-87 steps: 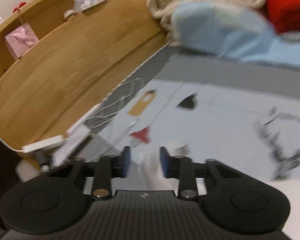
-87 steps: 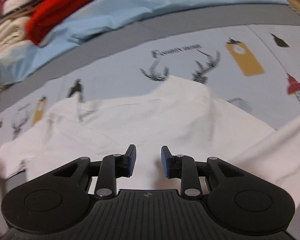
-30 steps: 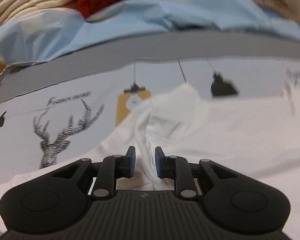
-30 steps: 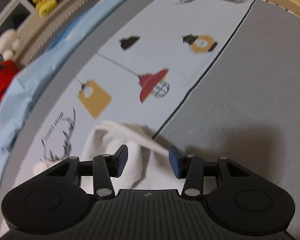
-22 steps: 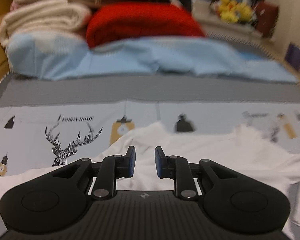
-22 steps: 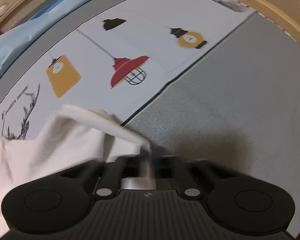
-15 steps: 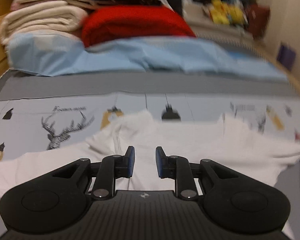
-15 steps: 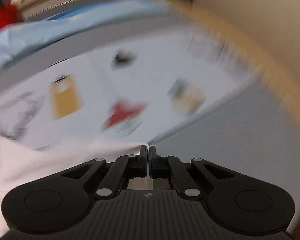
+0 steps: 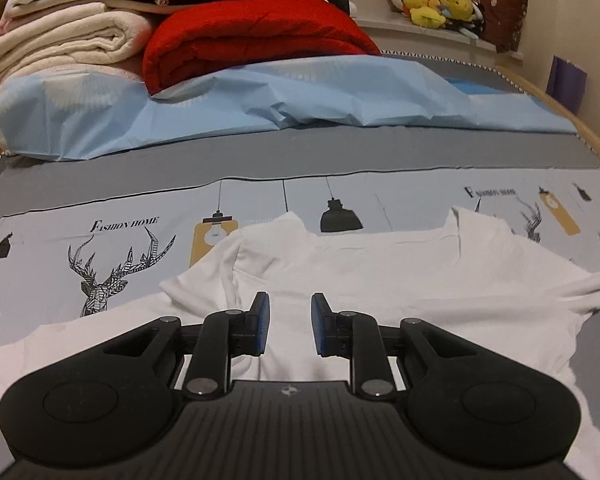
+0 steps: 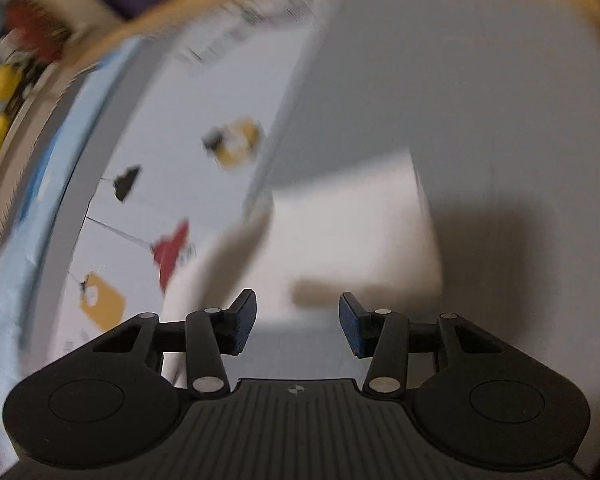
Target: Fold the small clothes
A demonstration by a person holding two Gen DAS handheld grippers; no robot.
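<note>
Hovering over the white shirt [image 9: 380,264] spread on the printed sheet [image 9: 60,236], left gripper [image 9: 286,328] stands slightly parted, holding nothing; right gripper [image 10: 296,320], jaws opening and empty, above a blurred shirt edge. Beyond: blue cover [image 9: 300,96], red blanket [image 9: 252,40].

Left wrist view: raised above bed, facing 12 o'clock toward stacked bedding [image 9: 256,36].
Right wrist view: close, steeply downward, blurred.
Shared: white garment [image 9: 380,264] [image 10: 352,236], printed sheet [image 9: 60,236] [image 10: 148,152].
</note>
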